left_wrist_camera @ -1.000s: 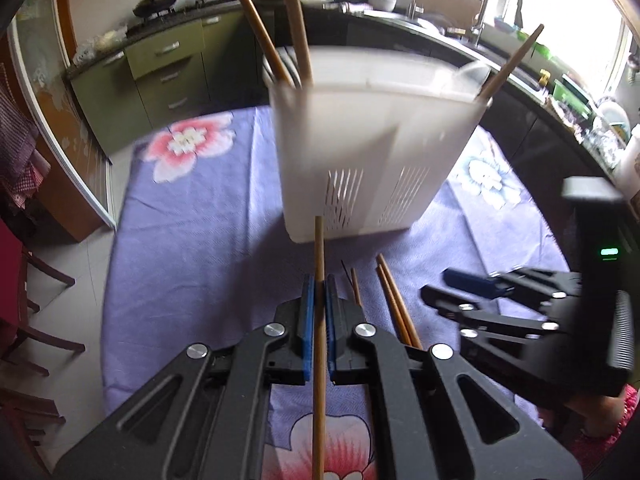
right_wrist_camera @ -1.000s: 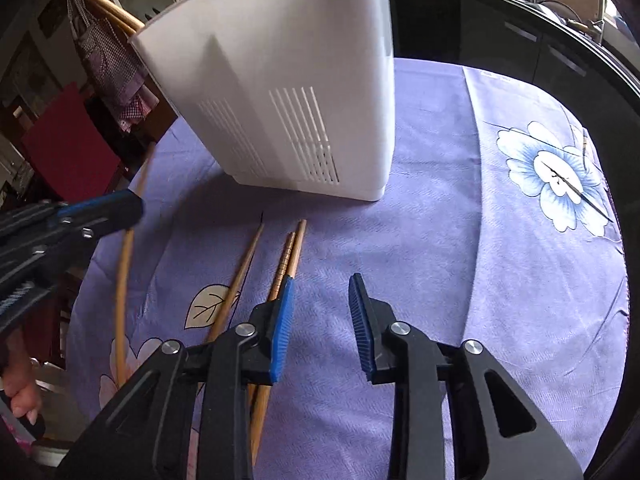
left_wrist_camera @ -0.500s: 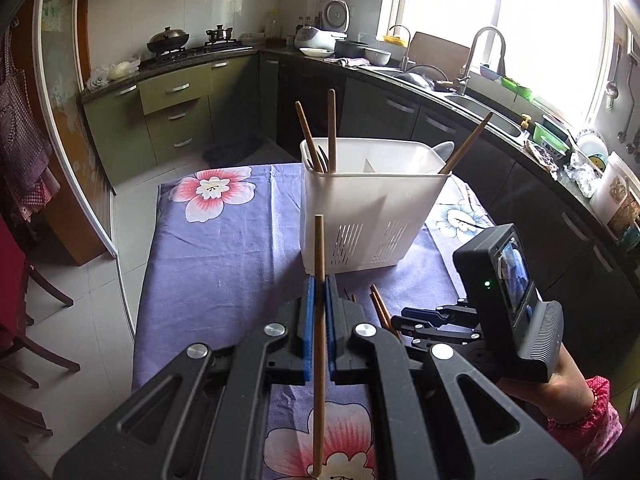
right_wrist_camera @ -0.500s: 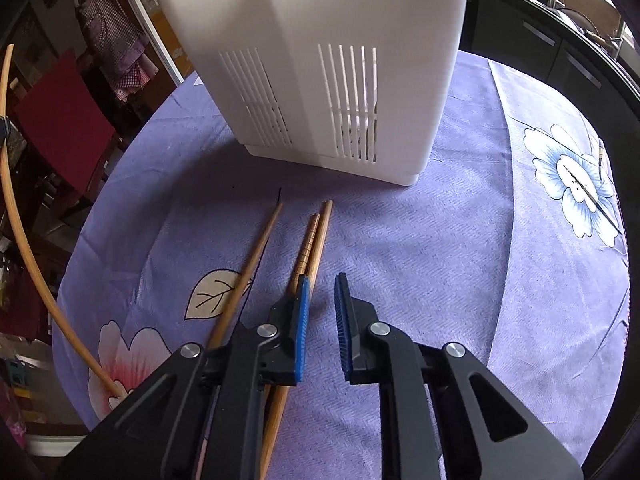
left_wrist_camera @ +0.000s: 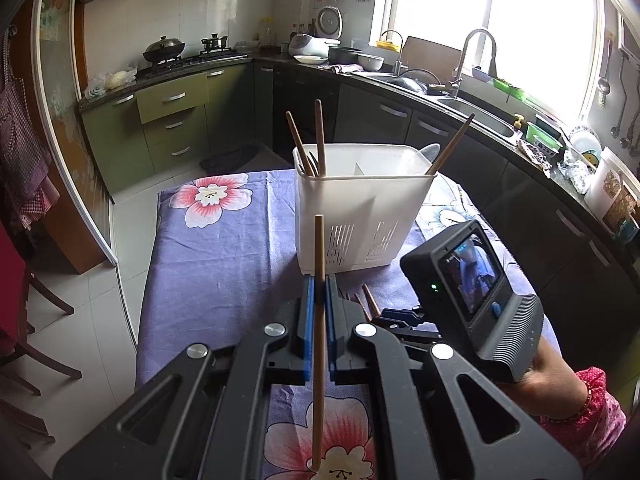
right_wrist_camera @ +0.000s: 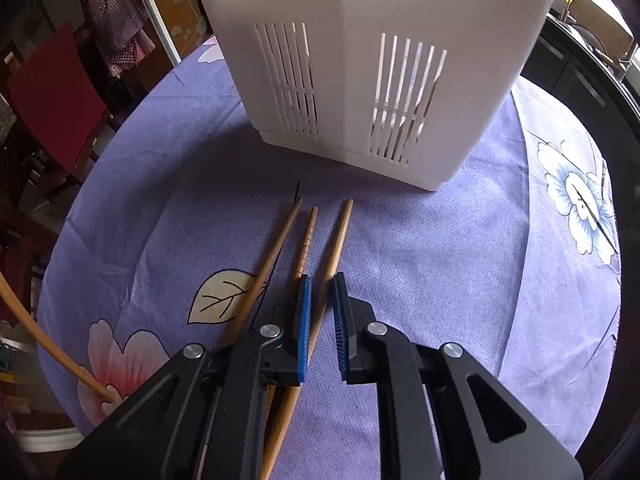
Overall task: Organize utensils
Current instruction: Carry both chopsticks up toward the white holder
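Left wrist: slim wooden chopstick (left_wrist_camera: 319, 320), slotted white caddy (left_wrist_camera: 362, 216).

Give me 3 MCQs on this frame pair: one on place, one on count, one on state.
1. Where do the loose chopsticks lie?
A. on the purple cloth in front of the white caddy
B. inside the sink
C. on a chair seat

2. How many loose chopsticks lie on the cloth ahead of the right gripper?
A. one
B. three
C. six

3. What is the left gripper doing?
A. standing wide open and empty
B. clamping a spoon
C. shut on one chopstick

Key: 1 A, they rest on the cloth just short of the caddy. 2 B, three tips fan out ahead of the right gripper. 3 C, the left gripper has its blue pads pressed on the held chopstick.
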The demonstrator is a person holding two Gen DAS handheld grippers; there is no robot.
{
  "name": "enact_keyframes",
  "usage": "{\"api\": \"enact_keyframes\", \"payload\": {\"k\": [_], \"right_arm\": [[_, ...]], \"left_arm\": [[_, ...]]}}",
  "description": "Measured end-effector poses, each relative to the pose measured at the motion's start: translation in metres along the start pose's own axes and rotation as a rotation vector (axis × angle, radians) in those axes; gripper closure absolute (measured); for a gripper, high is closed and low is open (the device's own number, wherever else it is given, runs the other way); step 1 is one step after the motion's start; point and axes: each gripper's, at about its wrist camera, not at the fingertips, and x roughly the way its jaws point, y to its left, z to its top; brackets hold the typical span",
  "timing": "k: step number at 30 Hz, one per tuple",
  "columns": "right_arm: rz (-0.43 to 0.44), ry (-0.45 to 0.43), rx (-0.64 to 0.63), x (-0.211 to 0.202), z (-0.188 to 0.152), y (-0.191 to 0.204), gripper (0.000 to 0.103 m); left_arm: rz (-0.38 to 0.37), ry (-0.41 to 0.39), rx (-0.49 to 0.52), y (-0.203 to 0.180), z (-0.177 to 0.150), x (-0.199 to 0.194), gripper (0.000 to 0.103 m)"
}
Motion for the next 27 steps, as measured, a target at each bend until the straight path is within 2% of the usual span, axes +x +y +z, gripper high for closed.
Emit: {"api": "enact_keyframes", "payload": {"k": [3, 7, 12, 18, 21, 27], "right_arm": [[-0.023, -0.014, -0.006, 0.001, 0.001, 0.005, 0.095], [0.008, -0.084, 0.015, -0.017, 0.001, 0.002, 0.096], [0.027, -0.228, 0.042, -0.071, -0.001, -0.008, 0.097], [0.025, -0.428, 0.068, -0.149, -0.021, -0.018, 0.097], [0.028, -0.473, 0.079, -0.173, -0.03, -0.032, 0.097], [0.025, -0.508, 0.08, -0.198, -0.043, -0.035, 0.097]], "left_arm": [[0.001, -0.002, 0.002, 0.0, 0.0, -0.001, 0.098], [0.003, -0.001, 0.002, 0.002, 0.001, -0.001, 0.098], [0.004, 0.002, 0.003, 0.004, 0.002, -0.001, 0.098], [0.01, 0.002, -0.001, 0.006, 0.002, -0.001, 0.098], [0.008, 0.003, 0.0, 0.005, 0.002, -0.002, 0.098], [0.009, -0.008, 0.016, -0.003, 0.002, -0.007, 0.098]]}}
